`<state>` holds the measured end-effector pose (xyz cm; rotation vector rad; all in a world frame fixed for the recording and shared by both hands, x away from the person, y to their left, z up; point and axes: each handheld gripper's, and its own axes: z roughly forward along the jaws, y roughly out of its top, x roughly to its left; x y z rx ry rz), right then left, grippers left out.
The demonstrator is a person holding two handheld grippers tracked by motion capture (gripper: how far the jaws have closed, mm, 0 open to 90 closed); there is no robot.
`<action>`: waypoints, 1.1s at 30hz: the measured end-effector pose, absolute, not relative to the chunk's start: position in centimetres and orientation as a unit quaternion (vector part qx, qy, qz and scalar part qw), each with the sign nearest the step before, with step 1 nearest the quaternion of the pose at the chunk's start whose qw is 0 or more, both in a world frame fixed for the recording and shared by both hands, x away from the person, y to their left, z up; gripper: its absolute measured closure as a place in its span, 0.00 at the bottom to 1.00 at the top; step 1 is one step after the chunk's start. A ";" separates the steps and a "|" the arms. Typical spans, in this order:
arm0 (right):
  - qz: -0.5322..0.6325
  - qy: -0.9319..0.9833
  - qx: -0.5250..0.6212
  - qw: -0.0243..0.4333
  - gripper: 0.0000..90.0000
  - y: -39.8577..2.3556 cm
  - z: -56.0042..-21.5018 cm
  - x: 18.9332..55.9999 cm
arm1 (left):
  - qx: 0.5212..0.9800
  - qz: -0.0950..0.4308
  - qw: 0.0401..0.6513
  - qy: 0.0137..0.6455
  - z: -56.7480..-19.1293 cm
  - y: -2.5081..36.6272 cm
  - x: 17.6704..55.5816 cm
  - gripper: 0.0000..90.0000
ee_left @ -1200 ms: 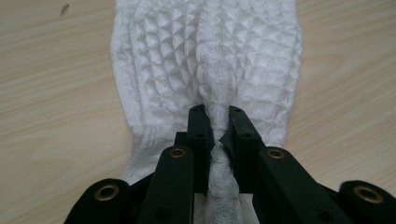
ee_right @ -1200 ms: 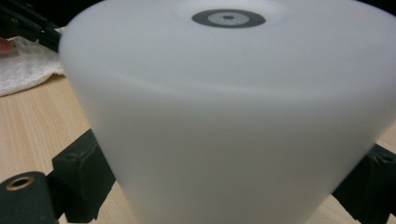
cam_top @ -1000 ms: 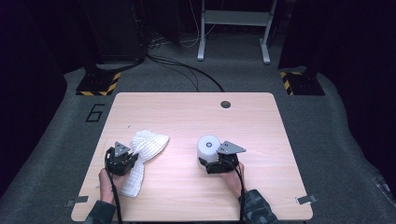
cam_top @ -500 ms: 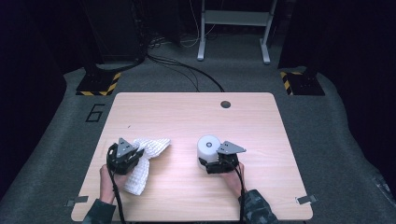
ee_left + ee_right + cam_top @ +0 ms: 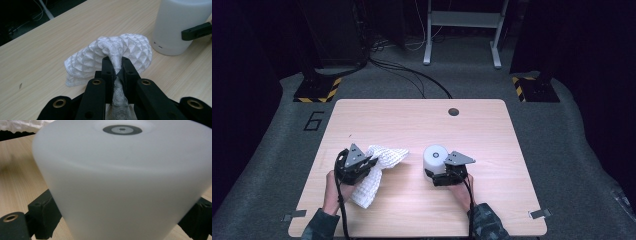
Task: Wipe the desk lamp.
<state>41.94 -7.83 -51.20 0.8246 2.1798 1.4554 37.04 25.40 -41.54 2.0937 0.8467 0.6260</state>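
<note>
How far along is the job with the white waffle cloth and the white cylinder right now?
Done: the left gripper is clamped on a bunched fold of the white waffle-weave cloth, and the right gripper has its jaws on both sides of the white plastic cylinder, which stands upright on the wooden table. In hand: the cloth lies just beside the cylinder, apart from it. Left, probably: bringing cloth against cylinder.

A single large dark digit, "6" (image 5: 314,121), is marked on the grey floor (image 5: 287,115) just beyond the wooden table's (image 5: 377,115) far left corner, at about ten o'clock from the table's middle. No other writing, label or brand can be read.
</note>
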 end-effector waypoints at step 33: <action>0.519 0.779 0.292 0.195 0.09 -7.8 -51.2 42.0 | 0.860 0.187 0.428 0.207 -38.5 16.7 39.7 0.92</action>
